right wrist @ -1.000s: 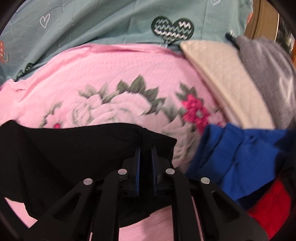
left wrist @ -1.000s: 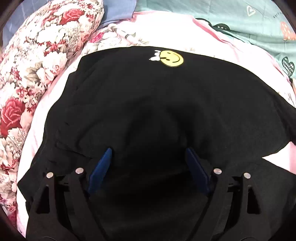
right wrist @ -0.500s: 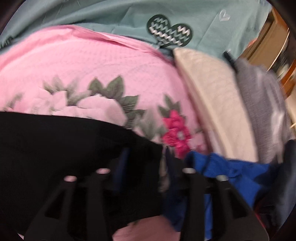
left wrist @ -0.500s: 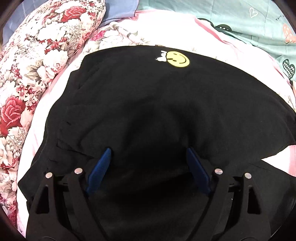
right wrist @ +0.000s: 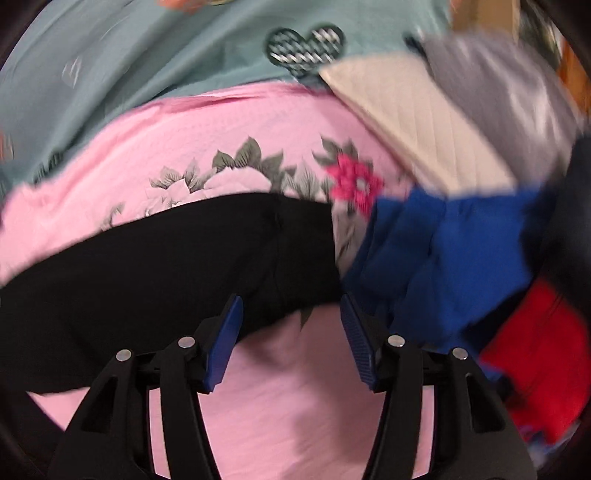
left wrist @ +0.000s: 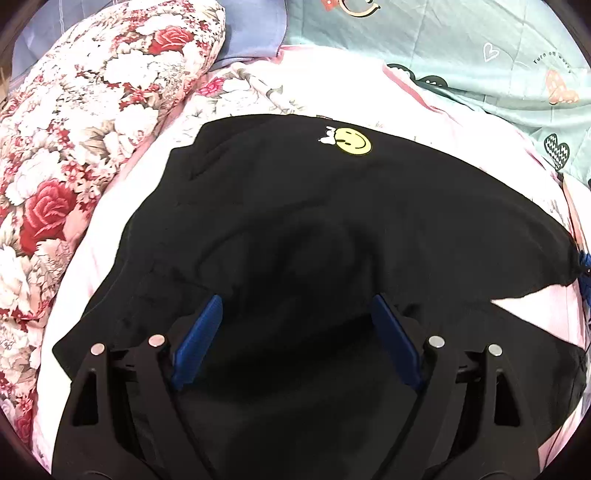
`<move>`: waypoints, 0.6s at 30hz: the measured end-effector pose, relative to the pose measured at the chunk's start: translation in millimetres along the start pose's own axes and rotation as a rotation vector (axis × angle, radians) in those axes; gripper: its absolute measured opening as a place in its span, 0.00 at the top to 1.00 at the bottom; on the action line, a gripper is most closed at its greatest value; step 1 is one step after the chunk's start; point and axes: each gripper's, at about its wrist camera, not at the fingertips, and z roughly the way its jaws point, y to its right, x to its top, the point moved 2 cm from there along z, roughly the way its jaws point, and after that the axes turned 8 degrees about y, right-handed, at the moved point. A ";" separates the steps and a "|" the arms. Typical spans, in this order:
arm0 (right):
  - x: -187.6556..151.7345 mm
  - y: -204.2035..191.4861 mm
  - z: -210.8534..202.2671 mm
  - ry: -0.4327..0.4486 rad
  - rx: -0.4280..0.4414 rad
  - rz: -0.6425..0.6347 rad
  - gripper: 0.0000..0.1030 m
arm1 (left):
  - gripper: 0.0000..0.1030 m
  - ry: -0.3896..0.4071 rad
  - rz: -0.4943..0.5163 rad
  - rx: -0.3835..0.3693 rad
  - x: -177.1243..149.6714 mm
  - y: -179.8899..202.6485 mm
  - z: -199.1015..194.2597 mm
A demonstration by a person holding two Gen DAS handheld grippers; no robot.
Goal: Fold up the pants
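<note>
In the left wrist view the surface is a bed covered with a pink quilted bedspread with a flower print (left wrist: 332,92). A large pillow with red and white roses (left wrist: 92,122) lies at the left, a plain blue-grey pillow (left wrist: 251,33) is behind it, and a pale green blanket with heart and cartoon prints (left wrist: 461,48) lies at the back and the right. The black soft-fabric pants (left wrist: 332,229) are spread flat in the middle of the bedspread and fill most of the view. A round yellow smiley patch (left wrist: 353,140) sits near their far edge. The left gripper (left wrist: 295,310) hangs over the near part of the pants with its blue pads wide apart. Black cloth is below the pads, but nothing is pinched between them.

In the right wrist view, which is blurred, the same pink bedspread (right wrist: 229,133) is the ground, and the green blanket (right wrist: 147,55) lies behind it. One end of the black pants (right wrist: 177,258) lies on the bedspread at the left and centre. At the right there is a pile of clothes: a cream quilted piece (right wrist: 424,125), a grey knitted piece (right wrist: 509,85), a bright blue garment (right wrist: 454,254) and a red garment (right wrist: 543,354). The right gripper (right wrist: 291,306) stands just beside the near corner of the pants. Its jaws are about half apart and closing, with only pink bedspread between the pads, so it holds nothing.
</note>
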 end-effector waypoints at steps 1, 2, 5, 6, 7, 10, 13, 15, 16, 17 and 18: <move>-3.7 0.3 2.3 -0.020 0.019 0.010 0.59 | 0.18 0.002 0.003 0.005 -2.2 -0.8 -1.2; -7.5 -1.4 2.8 -0.030 0.036 0.023 0.62 | 0.18 0.003 -0.003 0.008 -5.4 -3.0 -2.5; -8.3 -1.2 6.2 -0.043 0.115 0.129 0.62 | 0.18 -0.004 -0.034 0.019 -12.8 -10.6 -2.1; -9.1 0.4 7.8 -0.051 0.134 0.165 0.62 | 0.18 -0.011 -0.040 0.020 -14.9 -12.0 -1.2; -8.8 2.1 12.1 -0.061 0.147 0.205 0.62 | 0.18 -0.016 -0.044 0.022 -16.6 -13.1 -0.6; -2.7 2.9 20.4 -0.043 0.134 0.244 0.62 | 0.18 -0.029 -0.075 0.023 -19.9 -19.0 1.3; 5.3 3.4 25.3 -0.021 0.093 0.258 0.71 | 0.18 -0.037 -0.106 0.026 -20.9 -22.8 3.7; 9.2 1.5 26.4 -0.008 0.060 0.236 0.84 | 0.18 -0.047 -0.102 0.039 -20.9 -23.1 7.5; 11.6 0.2 24.4 0.007 0.048 0.211 0.85 | 0.18 -0.048 -0.098 0.043 -21.2 -23.5 8.6; 15.0 -1.9 18.8 0.044 0.008 0.170 0.86 | 0.18 -0.048 -0.091 0.050 -21.4 -23.5 9.8; 17.5 -2.0 13.8 0.076 -0.025 0.140 0.86 | 0.18 -0.046 -0.082 0.055 -21.3 -23.7 10.5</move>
